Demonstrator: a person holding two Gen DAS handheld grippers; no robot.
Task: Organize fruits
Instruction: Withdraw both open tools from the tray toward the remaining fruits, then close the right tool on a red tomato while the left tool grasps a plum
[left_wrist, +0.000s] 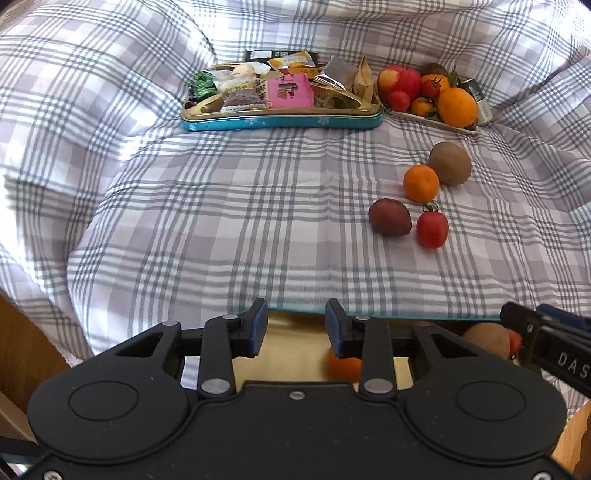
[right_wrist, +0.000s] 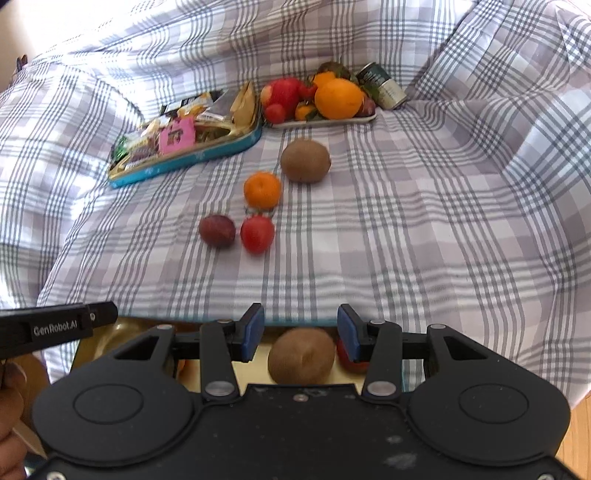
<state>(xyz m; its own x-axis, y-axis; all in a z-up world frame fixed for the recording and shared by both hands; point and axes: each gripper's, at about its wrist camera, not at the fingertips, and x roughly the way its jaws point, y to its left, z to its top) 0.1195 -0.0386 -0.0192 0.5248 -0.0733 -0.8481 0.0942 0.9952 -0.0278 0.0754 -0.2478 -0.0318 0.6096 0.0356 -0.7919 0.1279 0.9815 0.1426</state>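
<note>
On the checked cloth lie a kiwi (left_wrist: 450, 163) (right_wrist: 305, 160), a mandarin (left_wrist: 421, 182) (right_wrist: 262, 189), a dark plum-like fruit (left_wrist: 389, 217) (right_wrist: 217, 231) and a red tomato (left_wrist: 432, 229) (right_wrist: 257, 234). A gold tray (left_wrist: 295, 354) (right_wrist: 110, 339) lies below both grippers, holding a kiwi (right_wrist: 301, 356) (left_wrist: 485, 339), a tomato (right_wrist: 345, 360) and a mandarin (left_wrist: 343, 367). My left gripper (left_wrist: 296, 328) is open and empty above the tray. My right gripper (right_wrist: 301, 330) is open, just above the tray's kiwi.
A teal tin (left_wrist: 280, 120) (right_wrist: 184, 158) full of snack packets sits at the back. Beside it a white plate (left_wrist: 424, 117) (right_wrist: 325, 122) holds an apple, an orange and small fruits, with a can (right_wrist: 382, 90) behind. Cloth folds rise all around.
</note>
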